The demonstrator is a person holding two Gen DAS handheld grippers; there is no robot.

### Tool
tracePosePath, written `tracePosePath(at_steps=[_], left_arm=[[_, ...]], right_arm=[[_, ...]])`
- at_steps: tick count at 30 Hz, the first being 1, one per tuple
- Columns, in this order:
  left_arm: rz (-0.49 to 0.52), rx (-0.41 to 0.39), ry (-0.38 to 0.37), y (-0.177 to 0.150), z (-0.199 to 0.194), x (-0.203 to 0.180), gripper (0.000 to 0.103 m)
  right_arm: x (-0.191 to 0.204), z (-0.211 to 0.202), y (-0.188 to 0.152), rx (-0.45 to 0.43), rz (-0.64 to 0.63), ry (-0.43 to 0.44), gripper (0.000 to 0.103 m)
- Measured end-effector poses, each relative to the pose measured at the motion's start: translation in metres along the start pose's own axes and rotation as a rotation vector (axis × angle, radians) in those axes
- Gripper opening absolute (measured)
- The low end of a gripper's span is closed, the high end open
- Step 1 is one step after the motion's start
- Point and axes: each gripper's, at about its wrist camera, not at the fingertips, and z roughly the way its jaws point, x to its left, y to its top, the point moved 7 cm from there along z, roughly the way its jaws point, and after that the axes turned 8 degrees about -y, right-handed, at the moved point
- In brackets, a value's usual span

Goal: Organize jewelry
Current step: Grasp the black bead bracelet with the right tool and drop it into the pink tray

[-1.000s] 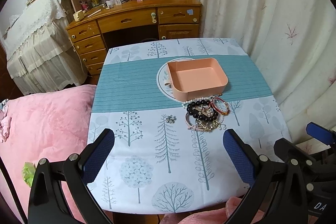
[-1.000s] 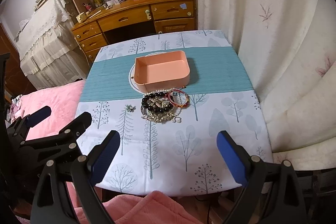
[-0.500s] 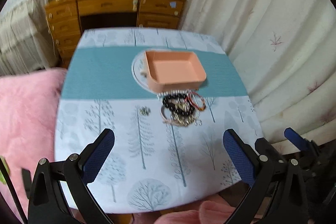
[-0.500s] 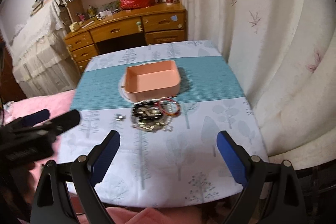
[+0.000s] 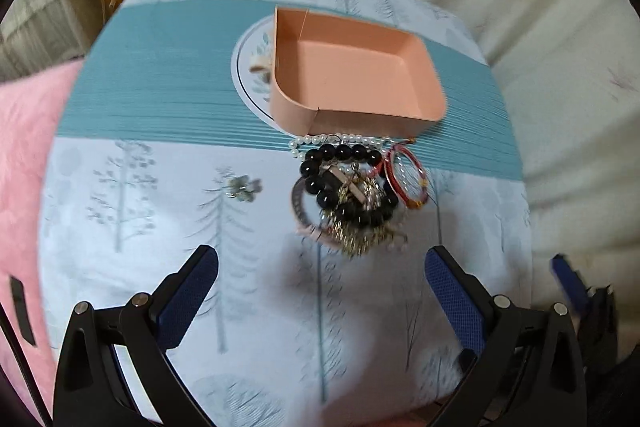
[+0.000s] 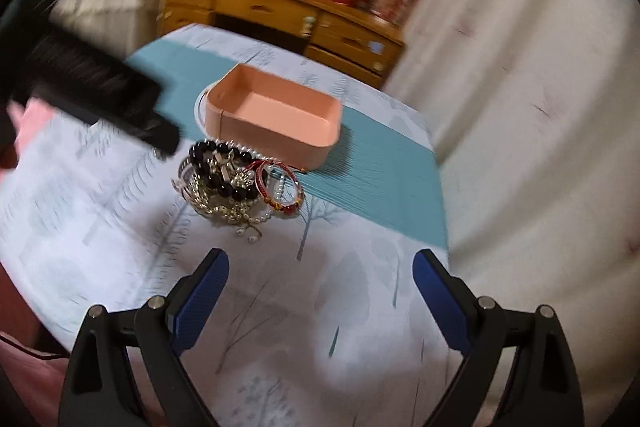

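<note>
Left wrist view shows a little flower pin (image 5: 242, 188) lying alone on the tree-print tablecloth (image 5: 140, 267). Right of it sits a jewelry pile (image 5: 352, 195) of black beads, pearls and a red bangle (image 5: 406, 183), just in front of the empty pink tray (image 5: 356, 83). Both the left gripper (image 5: 322, 291) and right gripper (image 6: 320, 291) are spread wide, holding nothing, near the pile
</note>
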Motion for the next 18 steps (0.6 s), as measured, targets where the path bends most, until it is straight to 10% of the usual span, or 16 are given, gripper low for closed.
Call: tracePosePath(at_steps=[11, 18], left_arm=[[-0.229, 0.013, 0.005, 0.008, 0.059, 0.011, 0.075], [-0.267, -0.032, -0.016, 0.022, 0.067, 0.013, 0.041]], right_arm=[[0.048, 0.066, 0.019, -0.134, -0.188, 0.182, 0.058], [0.048, 0.09, 0.024, -0.077, -0.174, 0.201, 0.039]])
